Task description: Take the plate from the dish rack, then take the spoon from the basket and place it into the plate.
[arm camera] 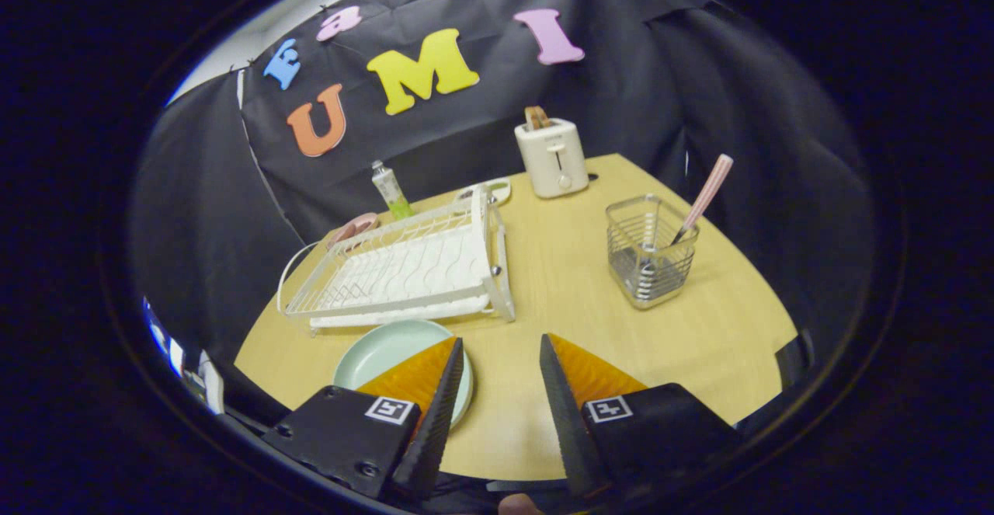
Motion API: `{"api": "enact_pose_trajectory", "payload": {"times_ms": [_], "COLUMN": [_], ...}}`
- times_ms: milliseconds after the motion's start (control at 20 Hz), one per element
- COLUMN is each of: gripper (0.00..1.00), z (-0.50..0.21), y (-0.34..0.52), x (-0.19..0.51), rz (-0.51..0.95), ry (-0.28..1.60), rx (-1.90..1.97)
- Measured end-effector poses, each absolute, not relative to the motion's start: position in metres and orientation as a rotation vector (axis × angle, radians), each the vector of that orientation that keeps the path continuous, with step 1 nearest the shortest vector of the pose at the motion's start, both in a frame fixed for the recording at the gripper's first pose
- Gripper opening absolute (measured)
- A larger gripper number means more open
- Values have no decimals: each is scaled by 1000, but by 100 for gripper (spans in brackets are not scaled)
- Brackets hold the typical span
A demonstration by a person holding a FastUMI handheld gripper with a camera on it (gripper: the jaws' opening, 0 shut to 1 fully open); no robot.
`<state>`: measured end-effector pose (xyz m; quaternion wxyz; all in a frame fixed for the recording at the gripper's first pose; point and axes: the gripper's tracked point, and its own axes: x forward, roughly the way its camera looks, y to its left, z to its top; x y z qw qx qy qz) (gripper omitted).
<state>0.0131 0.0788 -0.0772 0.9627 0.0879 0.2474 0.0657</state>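
A pale green plate [384, 348] lies flat on the wooden table [590, 297], just in front of the white dish rack [404, 266]. My left finger partly covers the plate's near right side. A pink-handled spoon [705, 196] leans in the wire basket [649, 260], which stands well beyond my right finger and to its right. My gripper [501, 340] is open, with bare table between its fingers and nothing held.
A cream toaster [553, 158] stands at the table's far edge. A green-and-white tube [390, 190] and a pink object [353, 227] sit behind the rack. A white round item [497, 187] lies by the rack's far corner.
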Motion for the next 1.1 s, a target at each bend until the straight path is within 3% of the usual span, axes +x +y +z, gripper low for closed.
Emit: {"api": "enact_pose_trajectory", "payload": {"times_ms": [400,650,900,1100], "gripper": [88,87,87,80], "z": [-40,-31,-43,-53], "y": [-7,-56,-87,-99], "x": [4,45,96,124], "rz": [10,-51,-52,-49], "ry": [229,110,121,151], "rx": [26,-6,72,89]}}
